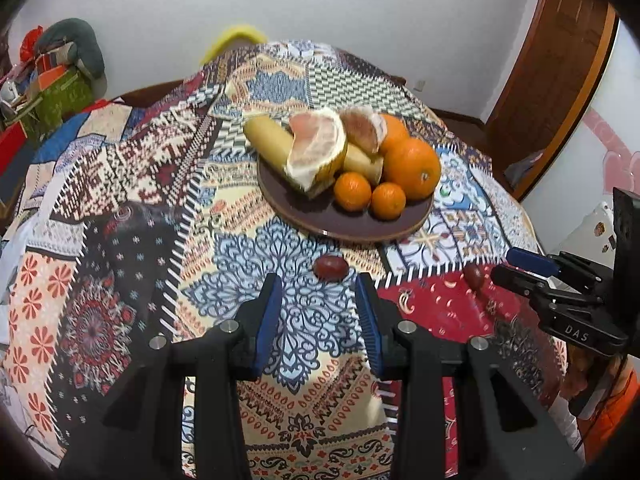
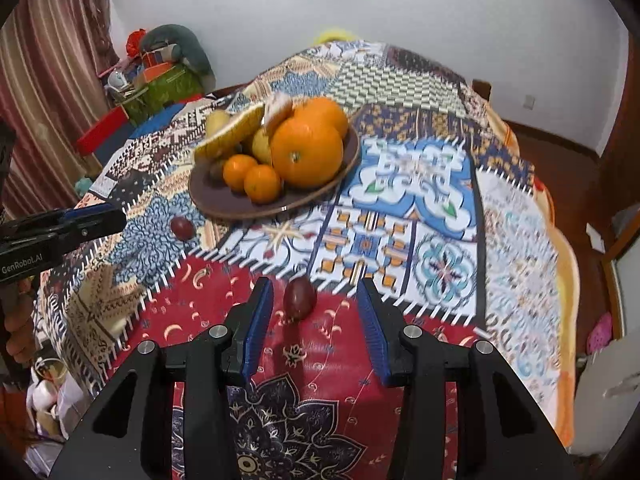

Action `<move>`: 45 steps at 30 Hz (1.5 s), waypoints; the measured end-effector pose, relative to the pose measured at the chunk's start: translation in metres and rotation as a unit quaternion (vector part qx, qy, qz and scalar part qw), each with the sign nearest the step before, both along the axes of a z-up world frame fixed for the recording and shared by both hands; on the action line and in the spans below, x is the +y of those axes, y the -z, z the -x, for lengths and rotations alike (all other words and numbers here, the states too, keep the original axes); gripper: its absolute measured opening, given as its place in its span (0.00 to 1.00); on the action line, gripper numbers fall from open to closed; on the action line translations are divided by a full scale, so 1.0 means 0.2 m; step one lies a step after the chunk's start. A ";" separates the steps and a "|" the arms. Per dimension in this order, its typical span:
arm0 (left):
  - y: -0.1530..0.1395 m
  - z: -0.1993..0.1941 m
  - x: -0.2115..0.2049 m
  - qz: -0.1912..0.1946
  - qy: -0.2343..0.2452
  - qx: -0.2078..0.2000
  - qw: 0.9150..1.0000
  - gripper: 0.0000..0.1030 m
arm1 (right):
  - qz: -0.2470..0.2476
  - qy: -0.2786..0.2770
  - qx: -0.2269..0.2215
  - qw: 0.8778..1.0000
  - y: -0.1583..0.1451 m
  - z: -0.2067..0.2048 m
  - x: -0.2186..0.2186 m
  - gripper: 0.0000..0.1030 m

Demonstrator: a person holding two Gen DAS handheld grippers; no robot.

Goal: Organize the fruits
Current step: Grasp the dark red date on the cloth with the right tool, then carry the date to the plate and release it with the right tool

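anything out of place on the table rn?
Yes: two small dark red fruits lie loose on the patterned cloth, off the brown plate that holds the other fruit. One sits ahead of the left gripper, the other ahead of the right gripper. Neither is gripped. Nothing looks spilled or damaged.

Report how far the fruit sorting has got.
Done: the oranges, tangerines and cut pomelo sit on the brown plate. In hand: nothing; the left gripper and right gripper have open, empty jaws. Left: two dark red fruits, one ahead of the left gripper, one ahead of the right.
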State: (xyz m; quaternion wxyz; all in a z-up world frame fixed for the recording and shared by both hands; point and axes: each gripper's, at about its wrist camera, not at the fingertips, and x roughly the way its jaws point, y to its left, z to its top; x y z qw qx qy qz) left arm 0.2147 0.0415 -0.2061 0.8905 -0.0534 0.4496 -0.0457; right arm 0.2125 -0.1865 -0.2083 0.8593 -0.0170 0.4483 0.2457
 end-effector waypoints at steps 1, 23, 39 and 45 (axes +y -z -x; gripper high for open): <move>0.02 0.00 0.00 0.000 0.000 0.004 1.000 0.37 | -0.004 -0.001 0.006 1.000 0.01 -0.01 0.00 0.39; 0.19 -0.11 -0.04 -0.001 0.009 0.048 0.999 0.44 | -0.014 -0.020 0.022 0.999 0.09 -0.05 0.06 0.17; 0.23 -0.24 -0.09 -0.023 0.014 0.036 0.999 0.41 | -0.026 0.004 0.014 1.000 0.05 -0.09 -0.02 0.17; 0.25 -0.27 -0.08 -0.010 0.020 0.043 0.999 0.34 | -0.030 0.001 0.021 0.999 0.06 -0.09 -0.01 0.17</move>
